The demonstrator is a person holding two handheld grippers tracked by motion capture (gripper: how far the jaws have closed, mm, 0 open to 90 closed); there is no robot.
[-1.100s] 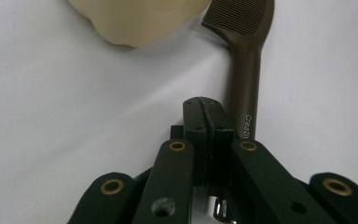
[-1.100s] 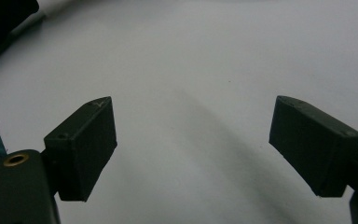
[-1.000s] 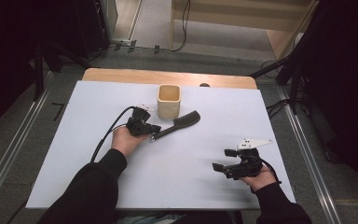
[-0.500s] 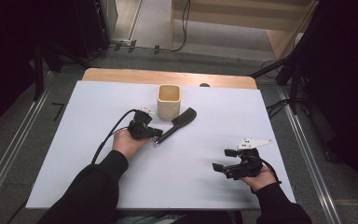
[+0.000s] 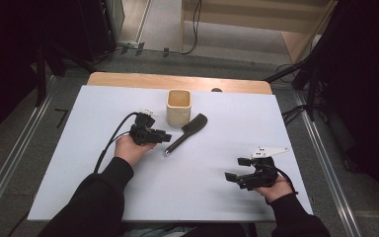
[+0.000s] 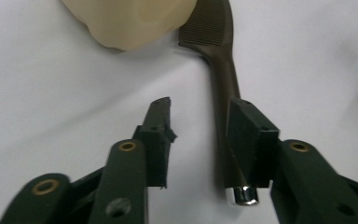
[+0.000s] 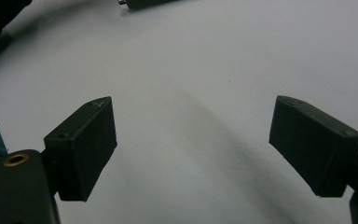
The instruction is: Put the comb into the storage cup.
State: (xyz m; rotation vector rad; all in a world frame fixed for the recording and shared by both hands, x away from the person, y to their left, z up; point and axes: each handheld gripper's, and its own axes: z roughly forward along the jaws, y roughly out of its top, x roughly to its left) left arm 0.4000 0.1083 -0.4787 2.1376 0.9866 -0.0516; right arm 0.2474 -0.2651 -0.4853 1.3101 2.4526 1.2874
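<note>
Both jaws of the left gripper [image 6: 198,128] have just been opening, released from the dark comb [image 5: 186,132], which lies on the table [image 5: 69,163] beside the cup [image 5: 178,106]; the right gripper [image 7: 193,144] gapes wide, holding nothing.

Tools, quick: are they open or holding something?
Left tool: open, jaws just opened, comb handle lying loose beside one jaw.
Right tool: open, empty.

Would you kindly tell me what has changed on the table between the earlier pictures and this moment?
The left gripper has just opened and let go of the dark comb, which now lies flat on the white table beside the beige cup, its handle against one pad. The cup and the open right gripper stayed put.
</note>
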